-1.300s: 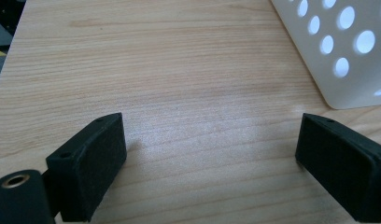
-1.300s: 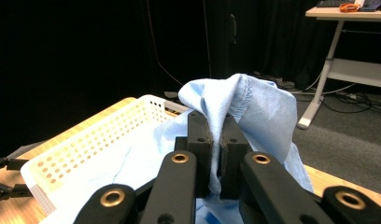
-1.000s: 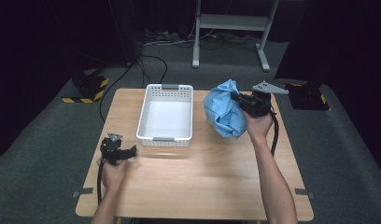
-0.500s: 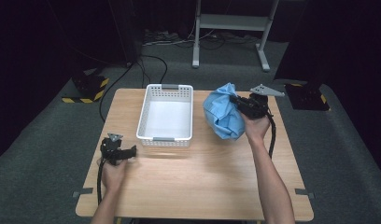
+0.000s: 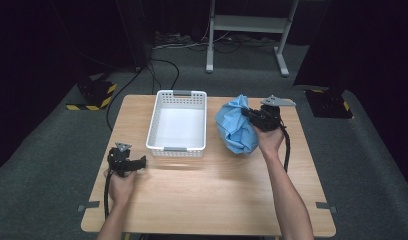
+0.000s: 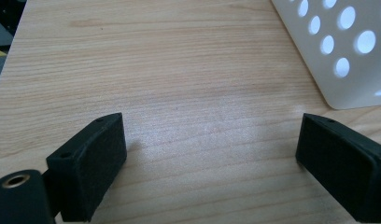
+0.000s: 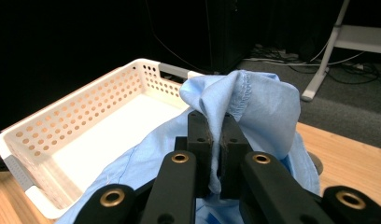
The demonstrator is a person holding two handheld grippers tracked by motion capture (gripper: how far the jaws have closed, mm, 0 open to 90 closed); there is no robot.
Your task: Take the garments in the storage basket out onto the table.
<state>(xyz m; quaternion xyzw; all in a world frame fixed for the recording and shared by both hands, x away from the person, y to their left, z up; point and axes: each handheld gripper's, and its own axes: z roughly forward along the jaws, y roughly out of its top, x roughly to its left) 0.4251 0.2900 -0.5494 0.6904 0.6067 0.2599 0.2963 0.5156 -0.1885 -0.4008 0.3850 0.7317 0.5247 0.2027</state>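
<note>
Right gripper [image 7: 216, 140] clamped tight on a fold of blue cloth [image 5: 235, 125], bunched on the table just right of the white basket [image 5: 176, 145]. Left gripper [image 6: 212, 163] parked low at the table's near left, jaws wide apart, nothing between. Likely step: get cloth into basket. Lift high enough that trailing fabric clears the rim, keep pinch firm, release over the middle.
</note>
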